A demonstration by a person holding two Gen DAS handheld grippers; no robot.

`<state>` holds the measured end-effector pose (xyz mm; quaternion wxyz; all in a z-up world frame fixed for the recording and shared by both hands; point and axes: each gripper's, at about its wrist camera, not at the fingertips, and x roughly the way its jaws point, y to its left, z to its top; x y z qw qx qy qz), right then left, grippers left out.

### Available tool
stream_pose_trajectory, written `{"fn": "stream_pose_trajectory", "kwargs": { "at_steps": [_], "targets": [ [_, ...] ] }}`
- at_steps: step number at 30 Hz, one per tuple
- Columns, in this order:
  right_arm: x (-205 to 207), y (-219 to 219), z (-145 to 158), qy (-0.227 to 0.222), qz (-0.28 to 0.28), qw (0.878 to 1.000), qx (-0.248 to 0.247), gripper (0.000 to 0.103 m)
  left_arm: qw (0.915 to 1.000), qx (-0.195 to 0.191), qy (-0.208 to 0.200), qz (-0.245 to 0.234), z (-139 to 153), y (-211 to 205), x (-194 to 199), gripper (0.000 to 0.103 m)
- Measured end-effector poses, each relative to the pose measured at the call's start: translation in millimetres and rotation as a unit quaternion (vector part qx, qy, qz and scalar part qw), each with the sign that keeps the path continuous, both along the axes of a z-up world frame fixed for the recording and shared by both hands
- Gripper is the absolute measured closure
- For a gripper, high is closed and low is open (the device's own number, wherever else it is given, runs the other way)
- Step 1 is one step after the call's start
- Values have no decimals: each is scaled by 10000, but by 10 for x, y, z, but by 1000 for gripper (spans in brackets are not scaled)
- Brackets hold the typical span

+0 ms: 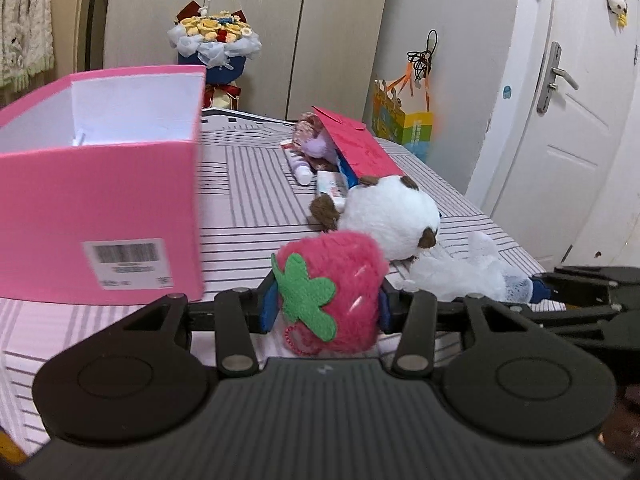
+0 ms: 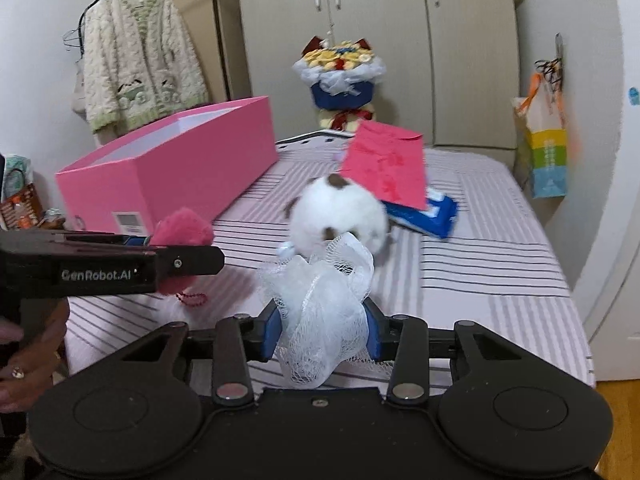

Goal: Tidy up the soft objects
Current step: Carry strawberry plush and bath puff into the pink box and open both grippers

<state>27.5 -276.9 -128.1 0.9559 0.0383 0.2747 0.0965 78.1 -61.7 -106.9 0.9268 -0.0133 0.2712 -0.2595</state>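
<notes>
— What's your left camera giving you?
— My left gripper has its blue pads pressed on a pink strawberry plush, lifted off the striped bedspread.
— And around it?
— An open pink box to the left, and a white-and-brown plush just behind the strawberry.

Flower bouquet, hanging cardigan, wardrobe.
</notes>
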Motion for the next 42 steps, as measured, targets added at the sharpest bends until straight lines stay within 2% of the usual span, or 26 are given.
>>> {"fn": "stream_pose_trajectory", "kwargs": {
  "at_steps": [5,10,17,23,31,33,38,42],
  "targets": [
    [-11,181,126,62,312,9994,101,57,9995,286,134,-24,66,165,-51,58],
    [-9,378,273,117,734,9972,114,57,9989,222,400,-57,175,407,-60,58],
    [29,667,552,57,1456,9893,-60,57,9980,272,573,63,375,779,-46,58],
    [143,785,732,122,1884,9820,90,57,9971,333,686,71,553,1023,-10,58],
    [302,843,983,-61,2033,9791,103,57,9994,53,275,220,863,1206,-3,58],
    [371,858,1054,-138,2221,9749,47,57,9997,45,156,205,934,1200,49,58],
    [620,888,1254,-488,2379,9700,-91,56,9999,-7,-82,113,1111,1187,303,58],
    [979,957,1351,-627,2361,9691,-327,56,9993,139,-260,212,1232,1146,641,58]
  ]
}}
